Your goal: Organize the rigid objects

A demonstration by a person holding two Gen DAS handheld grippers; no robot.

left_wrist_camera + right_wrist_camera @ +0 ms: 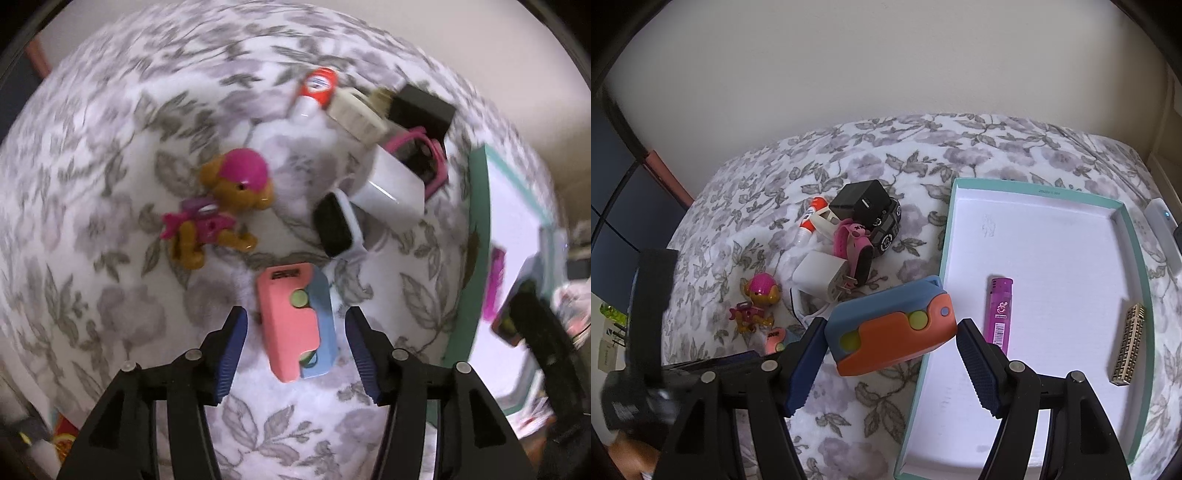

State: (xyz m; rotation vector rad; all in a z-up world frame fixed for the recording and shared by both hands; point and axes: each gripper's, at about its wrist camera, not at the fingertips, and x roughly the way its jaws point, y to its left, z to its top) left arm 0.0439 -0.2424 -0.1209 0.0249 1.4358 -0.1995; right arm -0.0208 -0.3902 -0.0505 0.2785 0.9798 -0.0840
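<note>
Left gripper [293, 347]: open, straddling pink-blue toy [295, 325] on bed.
Right gripper [890, 356]: seems clamped on orange-blue toy [890, 328].
Next: carry it right, over the tray [1034, 192].

in right wrist view i see tray [1027, 184] at right on bedspread [768, 192], lighter [999, 314] in its middle, patterned block [1128, 343] right of it. clutter pile [849, 236] upper centre, toy dog [755, 304] lower left of pile.
</note>
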